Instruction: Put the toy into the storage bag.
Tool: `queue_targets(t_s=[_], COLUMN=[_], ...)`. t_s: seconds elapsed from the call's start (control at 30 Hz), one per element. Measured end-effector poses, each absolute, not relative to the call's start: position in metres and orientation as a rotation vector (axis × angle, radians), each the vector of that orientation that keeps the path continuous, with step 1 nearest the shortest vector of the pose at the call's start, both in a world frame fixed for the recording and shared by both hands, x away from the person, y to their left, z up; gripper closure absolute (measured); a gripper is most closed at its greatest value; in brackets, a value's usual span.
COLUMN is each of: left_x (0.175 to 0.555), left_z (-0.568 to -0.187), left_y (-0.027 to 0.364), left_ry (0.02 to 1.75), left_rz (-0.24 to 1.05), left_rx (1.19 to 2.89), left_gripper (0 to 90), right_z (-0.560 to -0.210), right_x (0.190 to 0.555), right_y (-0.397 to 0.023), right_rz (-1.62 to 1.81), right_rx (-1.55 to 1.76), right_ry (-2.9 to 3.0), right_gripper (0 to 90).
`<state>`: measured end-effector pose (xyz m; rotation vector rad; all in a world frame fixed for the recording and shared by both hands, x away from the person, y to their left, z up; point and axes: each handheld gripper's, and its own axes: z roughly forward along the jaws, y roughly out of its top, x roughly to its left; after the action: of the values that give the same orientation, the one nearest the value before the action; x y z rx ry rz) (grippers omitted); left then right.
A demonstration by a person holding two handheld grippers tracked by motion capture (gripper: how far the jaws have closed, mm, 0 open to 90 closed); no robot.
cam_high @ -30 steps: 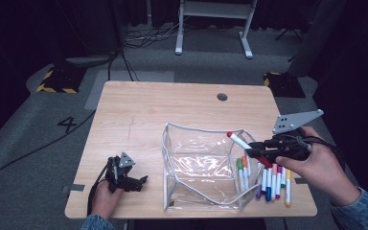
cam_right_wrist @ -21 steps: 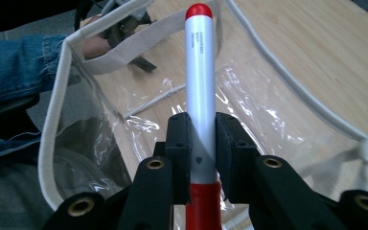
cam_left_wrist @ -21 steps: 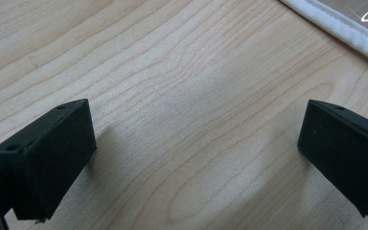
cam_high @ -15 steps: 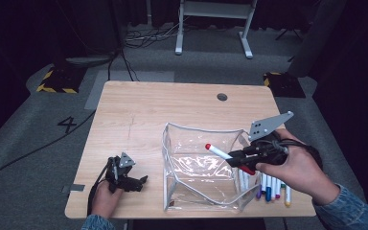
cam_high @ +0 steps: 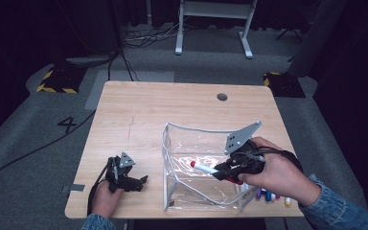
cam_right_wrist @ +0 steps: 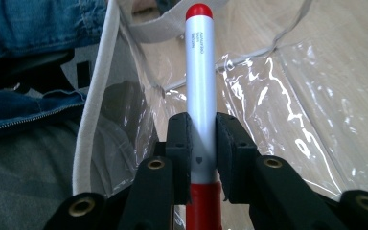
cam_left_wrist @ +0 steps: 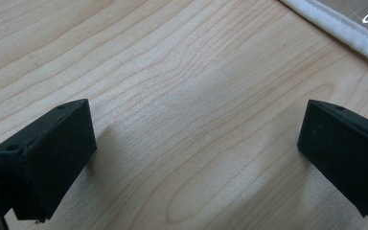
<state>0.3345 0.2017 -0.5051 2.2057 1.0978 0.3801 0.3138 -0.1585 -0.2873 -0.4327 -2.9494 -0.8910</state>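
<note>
The far half of the table [cam_high: 172, 110] is bare wood and passable from either side; a small round hole [cam_high: 222, 97] lies near the far edge. The clear bag [cam_high: 191, 191] stands open-topped on the near right; its white-trimmed rim [cam_high: 165, 163] forms an upright barrier on the left side; entry is from above. The right gripper [cam_high: 220, 173] and the red marker [cam_high: 203, 167] it clamps occupy the bag's mouth. Loose markers [cam_high: 268, 195] lie just right of the bag at the near edge. The left gripper [cam_high: 141, 181] rests near left; its wide-apart jaws frame bare wood; an open strip separates it from the bag.
</note>
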Motion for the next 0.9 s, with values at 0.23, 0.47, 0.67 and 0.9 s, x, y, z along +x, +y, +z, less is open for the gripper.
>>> queue_targets(t_s=[0.23, 0.47, 0.67, 0.9], left_x=[0.334, 0.334, 0.334, 0.334], left_z=[-0.505, -0.505, -0.505, -0.505], left_y=[0.201, 0.201, 0.201, 0.201], left_ry=[1.102, 1.102, 1.102, 1.102], left_rz=[0.384, 0.384, 0.384, 0.384], left_rx=[2.202, 2.202, 2.202, 2.202], left_gripper=[0.0, 0.0, 0.0, 0.0], right_z=[-0.301, -0.31, -0.316, -0.327], right_x=[0.315, 0.317, 0.32, 0.322], right_y=[-0.14, -0.124, -0.114, -0.102], right_rz=[-0.769, -0.626, -0.579, -0.515], right_rx=[-0.36, -0.309, -0.284, -0.24], right_ry=[-2.974, -3.01, -3.023, -3.015], right_gripper=[76.8, 76.8, 76.8, 76.8])
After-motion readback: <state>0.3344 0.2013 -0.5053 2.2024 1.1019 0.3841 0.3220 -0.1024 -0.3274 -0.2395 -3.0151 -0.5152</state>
